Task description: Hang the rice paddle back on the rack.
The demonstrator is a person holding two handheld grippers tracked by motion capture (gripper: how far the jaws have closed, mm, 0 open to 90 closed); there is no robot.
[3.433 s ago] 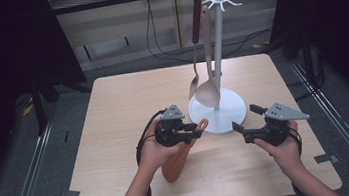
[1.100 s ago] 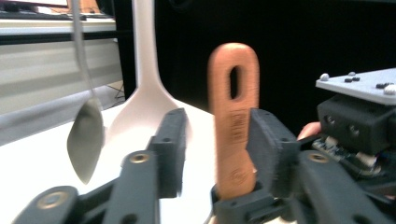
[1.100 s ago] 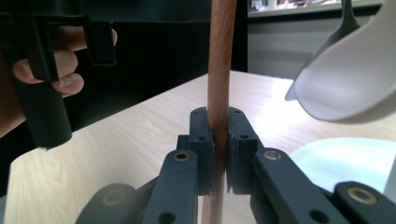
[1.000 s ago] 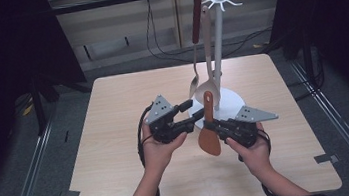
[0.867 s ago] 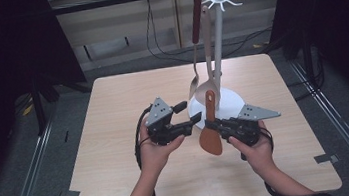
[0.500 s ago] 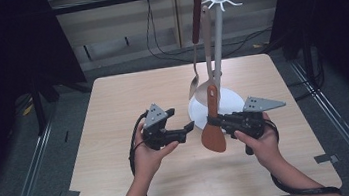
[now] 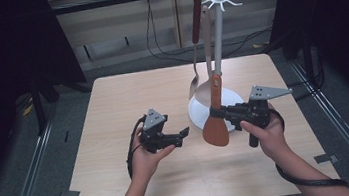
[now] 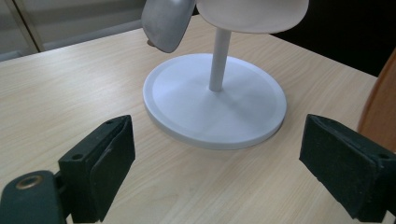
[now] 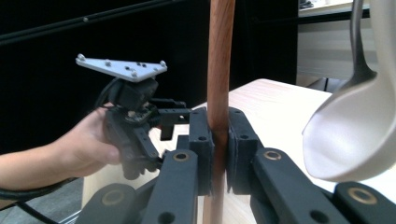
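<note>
**Spatula changes hands beside the utensil stand**

Pale wood tabletop point(image 7: 128, 103), dark curtains all round, and the action sits right at the near middle. That brown wooden spatula point(image 7: 215, 123) is upright, blade down, hanging above the tabletop just in front of the stand's white round base point(image 8: 187, 112). Right gripper point(image 7: 225, 114) has it clenched on the handle, jaws pinched tight either side of the wood in the right gripper view. Left gripper point(image 7: 183, 134) has just been opening its jaws; they stand wide with nothing between them, the spatula just off to their side. Behind, a white post point(image 7: 217, 42) carries a steel spoon point(image 7: 195, 83) and a pale ladle point(image 9: 355, 135) on its hooks. To hang this one well, I'd say: lift straight, keep the handle vertical, steer clear of that ladle bowl and aim the handle's end at a free hook.
</note>
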